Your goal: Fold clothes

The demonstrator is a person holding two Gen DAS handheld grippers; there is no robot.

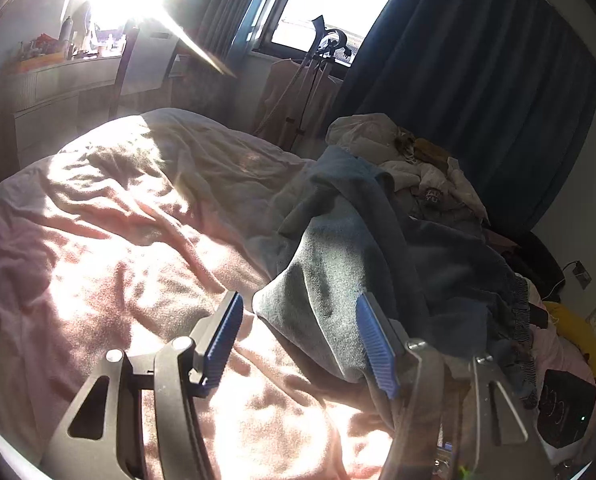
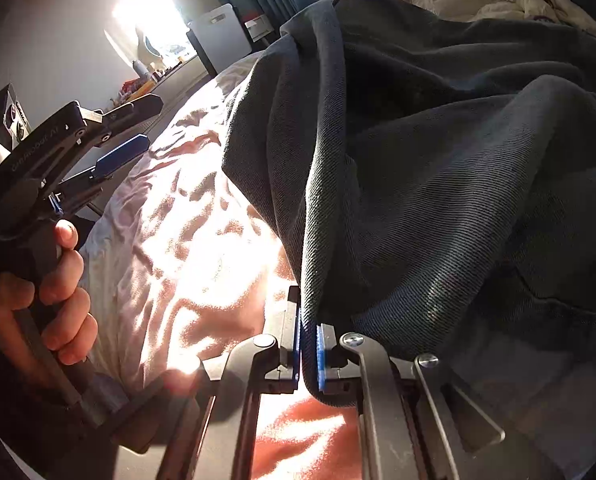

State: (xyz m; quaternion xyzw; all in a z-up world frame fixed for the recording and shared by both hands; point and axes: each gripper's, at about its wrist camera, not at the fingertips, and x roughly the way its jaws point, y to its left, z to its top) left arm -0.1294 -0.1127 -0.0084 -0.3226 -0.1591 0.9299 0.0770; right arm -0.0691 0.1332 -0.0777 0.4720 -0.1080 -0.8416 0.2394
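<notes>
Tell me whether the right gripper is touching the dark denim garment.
Touching. The right wrist view shows the right gripper with its blue pads clamped on an edge of the dark denim garment.

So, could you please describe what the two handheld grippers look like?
Both are dark metal linkage frames with silver screws and ribbed blue pads. The left gripper has a black handle and lettering on its body, seen from the right wrist view. The right gripper looks alike.
</notes>
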